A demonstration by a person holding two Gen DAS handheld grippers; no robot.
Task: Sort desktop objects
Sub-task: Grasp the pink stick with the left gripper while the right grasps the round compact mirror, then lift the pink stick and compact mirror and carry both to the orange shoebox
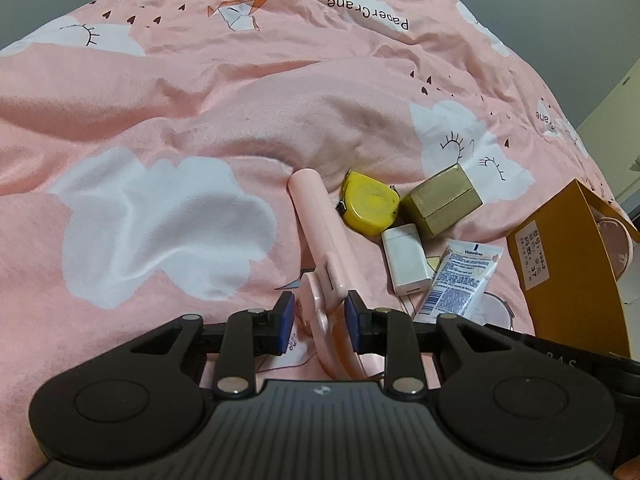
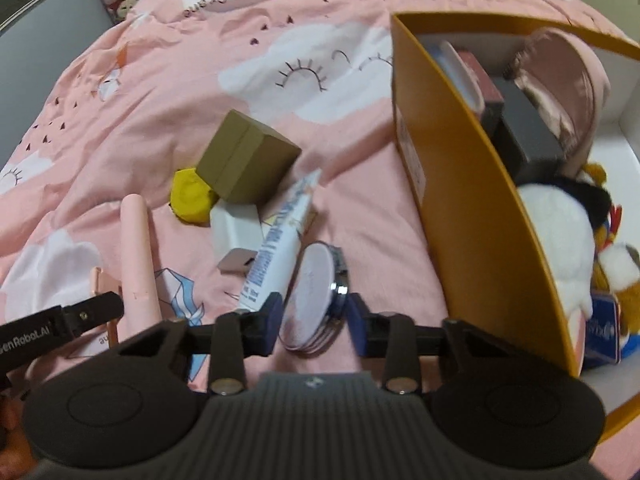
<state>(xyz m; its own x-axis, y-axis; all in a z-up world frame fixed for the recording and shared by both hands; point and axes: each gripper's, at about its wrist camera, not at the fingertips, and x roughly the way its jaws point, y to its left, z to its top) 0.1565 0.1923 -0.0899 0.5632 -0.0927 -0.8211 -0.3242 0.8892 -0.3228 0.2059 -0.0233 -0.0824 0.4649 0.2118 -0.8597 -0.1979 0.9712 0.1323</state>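
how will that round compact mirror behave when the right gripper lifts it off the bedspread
The round compact mirror looks rigid, so it likely won't flex. Its smooth, shiny metal rim may slip between the right gripper pads, since only the thin edge is offered. Tilted on the soft pink bedspread, it could tip flat or roll if nudged, and glass inside is probably fragile.
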